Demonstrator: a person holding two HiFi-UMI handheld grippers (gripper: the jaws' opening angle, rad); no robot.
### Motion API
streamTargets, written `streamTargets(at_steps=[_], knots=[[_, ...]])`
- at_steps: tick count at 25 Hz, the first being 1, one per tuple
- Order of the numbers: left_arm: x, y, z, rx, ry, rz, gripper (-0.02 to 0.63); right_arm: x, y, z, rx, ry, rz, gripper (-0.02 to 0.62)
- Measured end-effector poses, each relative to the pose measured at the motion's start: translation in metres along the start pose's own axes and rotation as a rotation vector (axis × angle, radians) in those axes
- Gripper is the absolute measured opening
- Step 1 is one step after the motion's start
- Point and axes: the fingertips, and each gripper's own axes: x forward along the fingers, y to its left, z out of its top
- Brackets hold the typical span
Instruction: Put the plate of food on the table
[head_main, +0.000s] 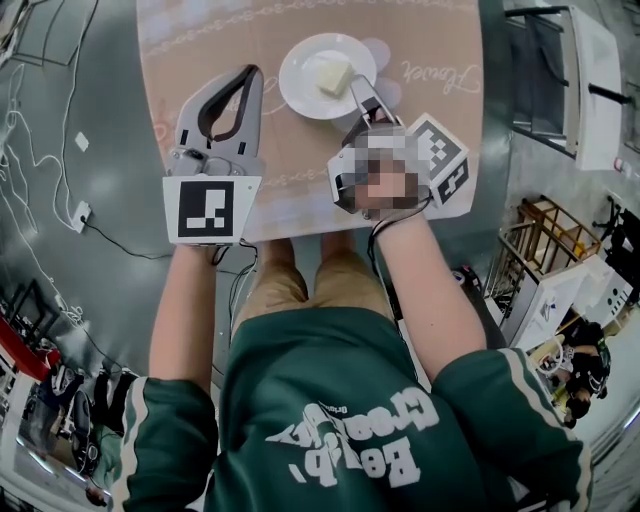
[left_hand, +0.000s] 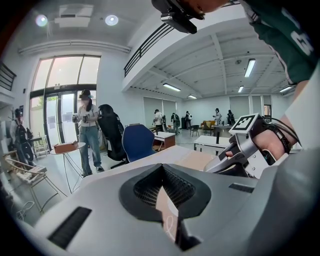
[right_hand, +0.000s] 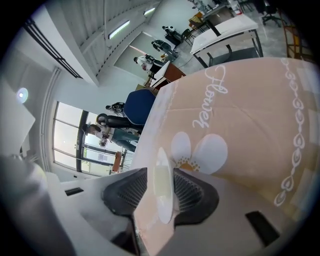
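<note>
While the white plate (head_main: 298, 88) with its pale yellow food block (head_main: 335, 77) sits flat on the cloth-covered bench (head_main: 200, 35), the right gripper (head_main: 358, 88) has its fingers apart around the plate's near rim, pads not clamping it. Left gripper (head_main: 252, 72) is over the bench just left of the plate, fingers tip-to-tip, nothing between them.

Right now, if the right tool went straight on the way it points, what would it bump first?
The plate. Its rim sits between the right tool's parted jaws, so going on would likely hit the plate at once, and perhaps then the food on it.
</note>
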Motion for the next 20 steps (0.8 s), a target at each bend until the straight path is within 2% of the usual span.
streamTargets(at_steps=[3,7,10,13,16,18,20], knots=[[0.004,0.000,0.000,-0.003,-0.002,-0.003,0.009,0.000,-0.007,-0.003,-0.046,0.025,-0.041,0.175],[0.005,-0.003,0.000,0.004,-0.001,-0.022,0.009,-0.006,-0.024,-0.004,-0.137,0.049,-0.167,0.218],[0.000,-0.004,0.002,0.001,-0.006,-0.024,0.009,-0.014,-0.028,-0.007,-0.150,0.056,-0.188,0.221],[-0.006,-0.003,0.005,-0.007,-0.005,-0.015,0.009,-0.019,-0.019,-0.006,-0.200,0.058,-0.164,0.221],[-0.006,-0.005,0.014,-0.005,-0.016,-0.012,0.009,-0.020,0.001,-0.004,-0.323,0.084,-0.085,0.218],[-0.013,-0.013,0.026,-0.008,-0.031,-0.013,0.009,-0.031,0.022,-0.005,-0.484,0.103,-0.010,0.206],[-0.025,-0.023,0.041,-0.008,-0.050,-0.013,0.009,-0.051,0.047,-0.007,-0.691,0.105,0.060,0.166]])
